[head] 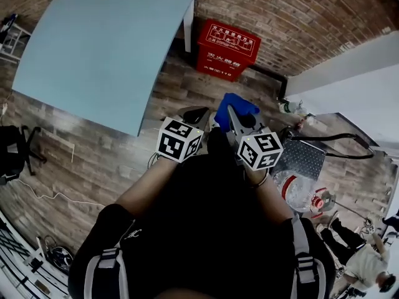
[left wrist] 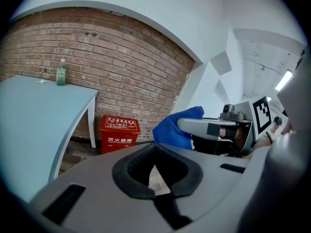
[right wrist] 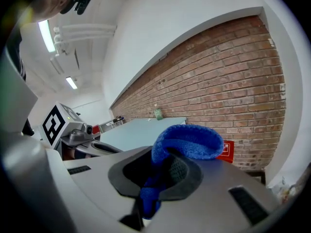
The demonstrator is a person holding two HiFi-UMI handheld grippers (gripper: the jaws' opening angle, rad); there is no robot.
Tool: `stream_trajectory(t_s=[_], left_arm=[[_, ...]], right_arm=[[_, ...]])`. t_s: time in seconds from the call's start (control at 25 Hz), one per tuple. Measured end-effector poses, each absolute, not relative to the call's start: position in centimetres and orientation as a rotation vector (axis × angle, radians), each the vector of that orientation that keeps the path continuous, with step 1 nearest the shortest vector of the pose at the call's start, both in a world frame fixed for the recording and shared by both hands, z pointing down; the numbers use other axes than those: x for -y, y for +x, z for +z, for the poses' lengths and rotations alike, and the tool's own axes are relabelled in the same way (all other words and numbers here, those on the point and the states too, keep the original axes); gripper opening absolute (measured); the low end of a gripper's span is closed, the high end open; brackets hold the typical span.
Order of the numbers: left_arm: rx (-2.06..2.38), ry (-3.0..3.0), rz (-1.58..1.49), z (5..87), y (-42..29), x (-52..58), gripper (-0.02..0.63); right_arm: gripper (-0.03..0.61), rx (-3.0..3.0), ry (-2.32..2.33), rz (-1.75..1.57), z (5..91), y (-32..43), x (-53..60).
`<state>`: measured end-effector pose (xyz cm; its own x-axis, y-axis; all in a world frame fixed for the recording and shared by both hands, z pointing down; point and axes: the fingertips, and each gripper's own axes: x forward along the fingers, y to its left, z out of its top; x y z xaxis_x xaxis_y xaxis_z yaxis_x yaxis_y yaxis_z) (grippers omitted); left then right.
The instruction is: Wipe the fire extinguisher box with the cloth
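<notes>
The red fire extinguisher box (head: 227,48) stands on the wood floor against the brick wall, beside the table leg; it also shows as the red box (left wrist: 119,132) in the left gripper view and as a red corner (right wrist: 227,151) behind the cloth. My right gripper (head: 235,122) is shut on a blue cloth (head: 234,106), whose folded loop (right wrist: 192,142) bulges out over the jaws. My left gripper (head: 194,117) is held close beside it, shut with nothing in it. Both hang in the air well short of the box. From the left gripper view the cloth (left wrist: 177,127) sits at the right gripper's tip.
A light blue table (head: 100,48) fills the upper left, with a green bottle (left wrist: 60,73) at its far edge. A black chair (head: 12,151) stands at left. Right of me lie a metal mesh piece (head: 301,159), hoses and a clear container (head: 305,198). Another person (head: 365,260) is at lower right.
</notes>
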<state>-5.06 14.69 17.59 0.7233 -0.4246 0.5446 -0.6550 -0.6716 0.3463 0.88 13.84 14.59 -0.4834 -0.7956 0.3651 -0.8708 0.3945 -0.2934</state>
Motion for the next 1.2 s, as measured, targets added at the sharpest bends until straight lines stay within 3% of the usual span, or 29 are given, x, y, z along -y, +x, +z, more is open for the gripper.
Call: stream_trajectory(t_s=[0.32,0.64,0.88,1.2], left_arm=[[0.946,2.393,0.531,15.0,-0.8,-3.3,-0.006],[1.04,2.285,0.571,17.1,2.7,4.2,-0.006],[1.039,2.204,0.651,22.7,3.7,6.1,-0.006],[1.003,2.058,0.617,36.2,3.5,10.7,-0.006]], right_arm=[[0.043,2.567,1.407,0.59,12.1,5.2,-1.6],[0.043,2.55,1.335,0.695,15.8,10.9,6.4],[0.043,2.417,1.227,0.742,23.3,13.5,10.0],[0.043,2.187,1.192,0.865,37.0,16.5,13.5]])
